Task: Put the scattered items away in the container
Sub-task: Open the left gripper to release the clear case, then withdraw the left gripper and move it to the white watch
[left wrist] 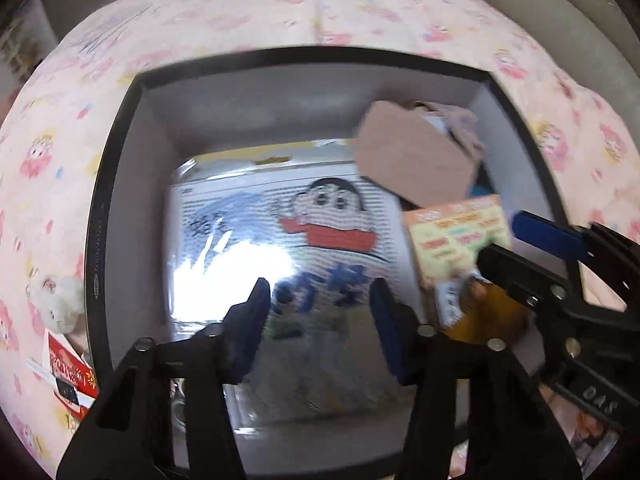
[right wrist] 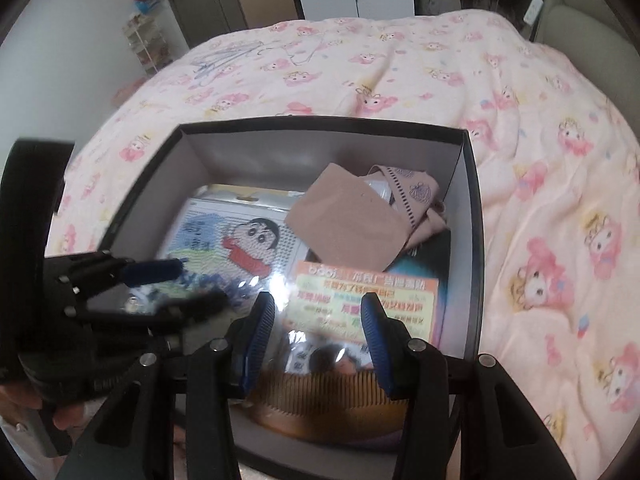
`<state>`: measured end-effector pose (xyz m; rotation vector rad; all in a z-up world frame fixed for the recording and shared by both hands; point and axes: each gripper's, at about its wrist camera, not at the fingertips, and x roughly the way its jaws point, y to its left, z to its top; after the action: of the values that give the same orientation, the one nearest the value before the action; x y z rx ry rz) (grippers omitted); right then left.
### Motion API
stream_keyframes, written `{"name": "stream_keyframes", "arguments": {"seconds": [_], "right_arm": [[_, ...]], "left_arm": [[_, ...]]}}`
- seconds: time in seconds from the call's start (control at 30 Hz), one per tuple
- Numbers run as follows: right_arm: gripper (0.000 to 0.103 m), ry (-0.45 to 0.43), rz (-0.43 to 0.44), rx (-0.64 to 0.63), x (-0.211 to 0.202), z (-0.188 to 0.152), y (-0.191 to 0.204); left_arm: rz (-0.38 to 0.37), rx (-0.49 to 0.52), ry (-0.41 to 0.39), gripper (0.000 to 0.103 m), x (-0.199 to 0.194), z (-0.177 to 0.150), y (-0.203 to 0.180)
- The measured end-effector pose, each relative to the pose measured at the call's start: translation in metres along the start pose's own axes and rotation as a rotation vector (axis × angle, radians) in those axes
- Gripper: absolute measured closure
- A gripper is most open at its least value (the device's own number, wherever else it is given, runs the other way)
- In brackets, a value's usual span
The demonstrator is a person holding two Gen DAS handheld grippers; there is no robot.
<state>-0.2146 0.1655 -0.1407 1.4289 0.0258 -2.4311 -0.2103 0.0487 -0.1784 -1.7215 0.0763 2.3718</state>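
A black-rimmed box [left wrist: 120,168] [right wrist: 474,208] sits on the pink bed. Inside lie a shiny cartoon-boy pack [left wrist: 280,240] [right wrist: 224,248], a brown paper pouch [left wrist: 412,156] [right wrist: 348,220] and a mauve cloth [right wrist: 412,192]. My right gripper [right wrist: 318,316] is over the box's near end, its jaws around a clear packet with an orange printed card [right wrist: 360,300] [left wrist: 456,236] and a wooden comb [right wrist: 320,396]; a firm grip does not show. My left gripper [left wrist: 320,308] is open and empty above the cartoon pack. It shows at the left of the right wrist view [right wrist: 176,284].
The pink cartoon-print duvet [right wrist: 400,72] surrounds the box. A small white plush [left wrist: 56,296] and a red printed packet [left wrist: 72,376] lie on the bed left of the box. A shelf rack [right wrist: 146,40] and doors stand beyond the bed.
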Motion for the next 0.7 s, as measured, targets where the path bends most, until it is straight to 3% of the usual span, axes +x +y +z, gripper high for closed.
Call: {"name": "stream_keyframes", "arguments": {"seconds": [0.1,0.3,0.5,0.7], "right_arm": [[0.062,0.066,0.042,-0.011,0.015,-0.002,0.003],[0.062,0.220,0.106,0.009,0.037,-0.015,0.008],[0.062,0.220,0.107,0.009,0.032,-0.021,0.007],[0.061,0.146,0.005,0.022,0.019,-0.022,-0.001]], "left_arm": [[0.038,-0.047,0.053,0.059,0.015,0.006,0.015],[-0.010,-0.069,0.053,0.059,0.010,0.006,0.023],[-0.027,-0.065,0.019,0.058,0.005,0.007,0.022],[-0.059,-0.044,-0.038,0.057,-0.015,0.005,0.008]]}}
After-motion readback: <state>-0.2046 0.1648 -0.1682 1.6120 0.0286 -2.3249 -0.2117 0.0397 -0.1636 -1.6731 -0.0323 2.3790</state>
